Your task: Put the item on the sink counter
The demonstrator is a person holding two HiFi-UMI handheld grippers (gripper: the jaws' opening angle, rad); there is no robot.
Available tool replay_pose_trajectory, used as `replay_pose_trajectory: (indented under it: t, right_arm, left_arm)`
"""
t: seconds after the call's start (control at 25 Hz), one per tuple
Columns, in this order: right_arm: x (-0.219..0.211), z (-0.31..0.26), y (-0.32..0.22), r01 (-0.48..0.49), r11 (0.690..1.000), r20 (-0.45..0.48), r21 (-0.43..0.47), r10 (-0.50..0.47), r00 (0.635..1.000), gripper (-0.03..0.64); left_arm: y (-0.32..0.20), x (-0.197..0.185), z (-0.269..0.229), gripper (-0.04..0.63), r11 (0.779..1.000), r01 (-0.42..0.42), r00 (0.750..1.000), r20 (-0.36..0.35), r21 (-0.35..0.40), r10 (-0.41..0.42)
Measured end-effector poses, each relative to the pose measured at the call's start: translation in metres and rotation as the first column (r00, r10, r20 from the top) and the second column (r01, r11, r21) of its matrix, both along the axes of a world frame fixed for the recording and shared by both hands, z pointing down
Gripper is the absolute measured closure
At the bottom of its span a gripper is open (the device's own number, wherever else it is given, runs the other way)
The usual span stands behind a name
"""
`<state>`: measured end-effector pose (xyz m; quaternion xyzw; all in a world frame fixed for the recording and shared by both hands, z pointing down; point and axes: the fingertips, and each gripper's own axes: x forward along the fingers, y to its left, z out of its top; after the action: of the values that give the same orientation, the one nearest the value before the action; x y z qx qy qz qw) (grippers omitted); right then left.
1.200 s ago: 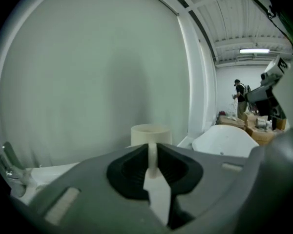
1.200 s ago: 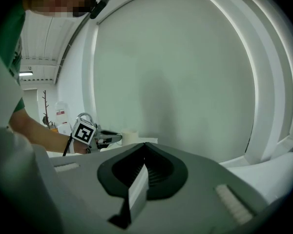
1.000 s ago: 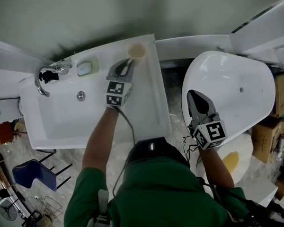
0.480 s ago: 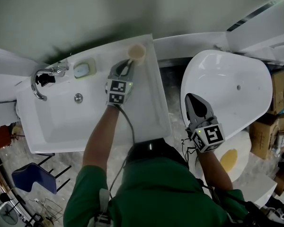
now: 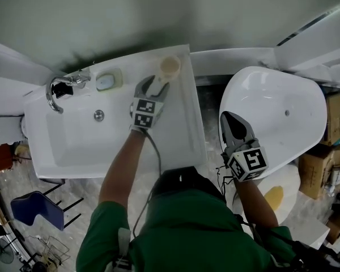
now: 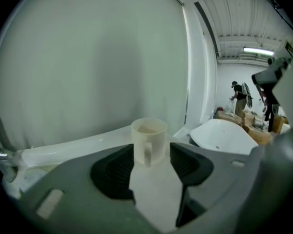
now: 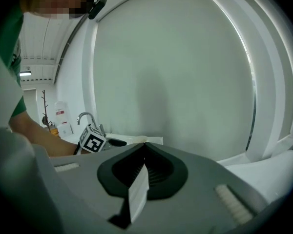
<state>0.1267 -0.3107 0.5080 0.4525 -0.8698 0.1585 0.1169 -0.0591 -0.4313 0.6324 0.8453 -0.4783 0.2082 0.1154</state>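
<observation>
**A:** Mug first: cream-coloured, cylindrical, smooth-walled, with a loop handle. Where does it stand?

**B:** Upright on the back right corner of the glossy white tabletop that frames the rectangular sink basin, close to the pale wall. Its handle faces the left claw.

**A:** And is that claw holding it?

**B:** No. Its jaws have just been opening and now stand wide apart. The mug sits between their tips, and the ribbed black pads are not pressing on it. In the left gripper view bare white counter fills the gap between the grey jaw shells.

**A:** What about the right claw?

**B:** Its jaws are together with nothing between them. In the head view it hangs over the near rim of the white oval bathtub, well apart from the sink.

**A:** Is anything else on the sink?

**B:** A curved chrome faucet stands at the back left corner. Beside it is a rounded pale green soap dish with a bluish bar in it. A small round metal drain shows in the basin floor.
</observation>
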Motion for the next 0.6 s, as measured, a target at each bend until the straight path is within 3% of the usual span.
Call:
replay_pose_trajectory:
  t: [0.12, 0.24, 0.48, 0.6]
  right_arm:
    - [0.004, -0.01, -0.003, -0.034, 0.999, -0.044, 0.035, 0.036, 0.998, 0.62]
    - [0.004, -0.026, -0.004, -0.057, 0.996, -0.024, 0.072, 0.059, 0.998, 0.62]
    - [-0.013, -0.078, 0.004, 0.021, 0.974, 0.035, 0.224, -0.03, 0.999, 0.62]
    - [-0.015, -0.097, 0.006, 0.017, 0.97, 0.043, 0.241, -0.028, 0.999, 0.62]
  left_arm:
    - [0.02, -0.01, -0.029, 0.364, 0.999, 0.034, 0.999, -0.027, 0.026, -0.034]
    - [0.044, -0.018, -0.06, 0.374, 0.997, 0.058, 0.998, -0.042, 0.059, -0.056]
    - [0.083, -0.029, -0.131, 0.404, 0.984, 0.113, 0.992, -0.065, 0.141, -0.105]
    - [0.102, -0.032, -0.169, 0.44, 0.974, 0.141, 0.988, -0.081, 0.18, -0.128]
